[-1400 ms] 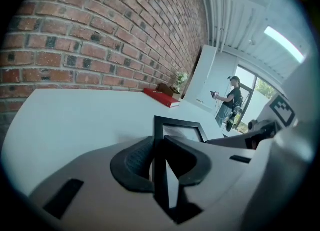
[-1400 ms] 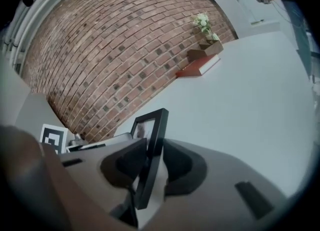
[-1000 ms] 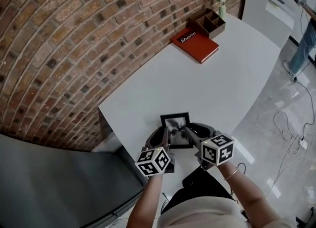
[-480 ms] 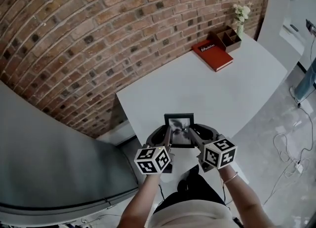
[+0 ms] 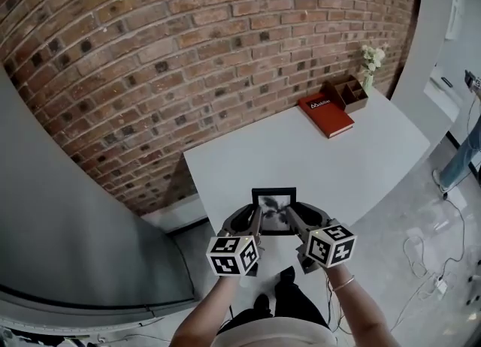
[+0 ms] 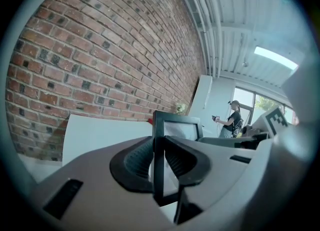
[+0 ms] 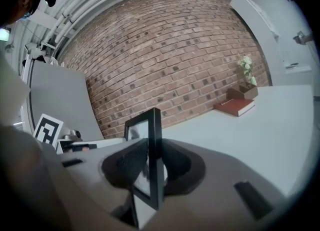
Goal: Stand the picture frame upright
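**Frame held upright between both grippers at the table's near corner**

Since a second ago the head view has swung to take in more wall, so the table looks smaller and the far things sit further right. Both grippers have kept their hold on the frame.

Head view: the black rectangular picture frame (image 5: 273, 210), with a grey print under glass, is over the near corner of the white table (image 5: 301, 150), its face towards the person. The left gripper (image 5: 256, 218) grips its left side and the right gripper (image 5: 288, 218) its right side. At the far end lie a red hardback book (image 5: 326, 116), a brown wooden desk organiser (image 5: 346, 94) and a small bunch of white flowers (image 5: 372, 58), all against the red brick wall (image 5: 188, 45).

Left gripper view: the jaws are clamped on the frame's black side bar, which stands vertical between the ribbed pads. The glass pane faces right. I cannot tell whether the bottom edge touches the table. A person (image 6: 233, 120) stands far off by a window.

Right gripper view: these jaws likewise press on the frame's other side bar, which is upright. The book, organiser and flowers lie well beyond it.
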A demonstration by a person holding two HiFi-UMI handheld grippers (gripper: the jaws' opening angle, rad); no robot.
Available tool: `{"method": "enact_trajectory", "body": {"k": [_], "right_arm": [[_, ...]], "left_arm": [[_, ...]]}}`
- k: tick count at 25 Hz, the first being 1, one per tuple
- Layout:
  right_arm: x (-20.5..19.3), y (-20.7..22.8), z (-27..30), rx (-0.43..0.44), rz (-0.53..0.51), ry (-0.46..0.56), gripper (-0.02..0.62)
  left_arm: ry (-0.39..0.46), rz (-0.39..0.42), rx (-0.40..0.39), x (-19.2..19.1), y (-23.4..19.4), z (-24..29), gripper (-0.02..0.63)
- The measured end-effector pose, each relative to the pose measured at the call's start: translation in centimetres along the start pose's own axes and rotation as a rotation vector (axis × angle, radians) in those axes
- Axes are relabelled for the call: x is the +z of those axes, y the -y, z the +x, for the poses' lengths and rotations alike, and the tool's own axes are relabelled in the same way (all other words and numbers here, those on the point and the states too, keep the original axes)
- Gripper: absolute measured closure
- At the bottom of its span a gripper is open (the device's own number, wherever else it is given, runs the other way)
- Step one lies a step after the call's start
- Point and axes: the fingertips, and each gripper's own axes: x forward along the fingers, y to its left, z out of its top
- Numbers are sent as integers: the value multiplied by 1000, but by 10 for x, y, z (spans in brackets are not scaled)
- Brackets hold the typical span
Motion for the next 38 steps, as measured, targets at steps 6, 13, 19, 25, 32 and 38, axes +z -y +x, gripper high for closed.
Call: {"method": "enact_trajectory", "body": {"k": [6,13,19,25,32,38], "right_arm": [[23,15,26,43,-43,-2,502],[50,48,85,151,-75,-51,502],[76,82,145,280,-111,-144,502],[102,115,206,383,-146,-198,502],[123,150,266,448,-154,-216,502],[128,170,301,450,-132,-204,502]], "left_arm": [[45,-3,49,19,-8,21,545],[82,-42,173,37,-36,72,546],[96,-84,305,53,-60,121,546],[108,-96,414,72,-87,176,546],[122,-110,494,89,-116,232,548],[108,-72,507,96,-138,265,548]]}}
